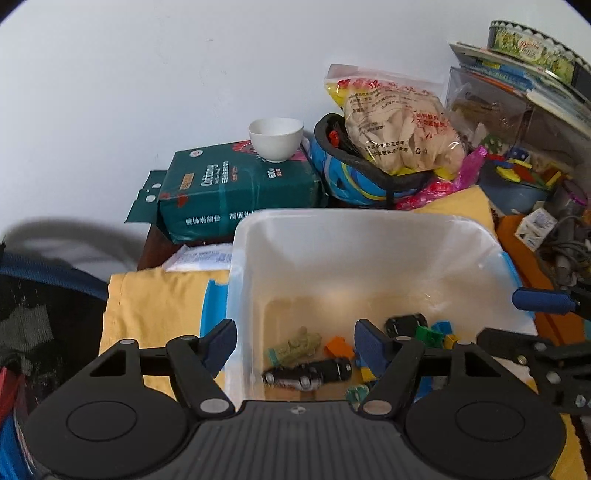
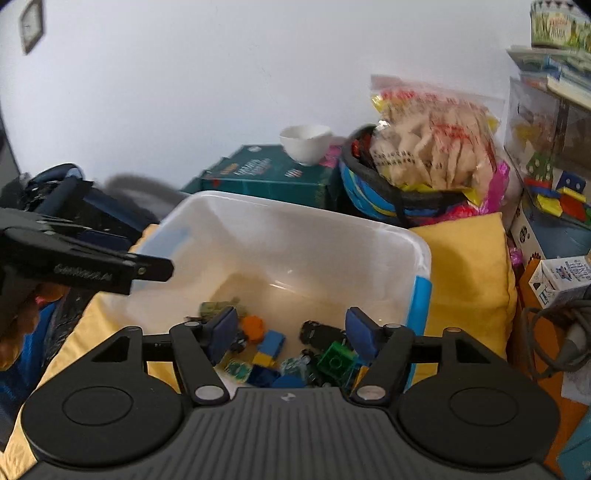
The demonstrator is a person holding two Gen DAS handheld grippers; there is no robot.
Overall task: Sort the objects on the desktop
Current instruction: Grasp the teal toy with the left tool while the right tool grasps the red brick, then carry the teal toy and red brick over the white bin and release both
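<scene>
A plain pale wall (image 1: 147, 92) backs the scene, and a small dark frame (image 2: 31, 24) hangs on it at far left in the right wrist view. Below lies a yellow cloth (image 1: 155, 306) covering the surface, with a green package (image 1: 236, 192) behind it carrying a white bowl (image 1: 276, 138). The left gripper (image 1: 295, 341) is spread wide and holds nothing, poised over the near edge of the translucent bin (image 1: 369, 251), where toy cars and coloured bricks (image 2: 273, 347) lie on the floor. The right gripper (image 2: 291, 330) is likewise parted and empty above that pile. Rightward sit a blue helmet (image 1: 354, 181) stuffed with a snack bag (image 1: 399, 122), then stacked books (image 1: 517, 77).
</scene>
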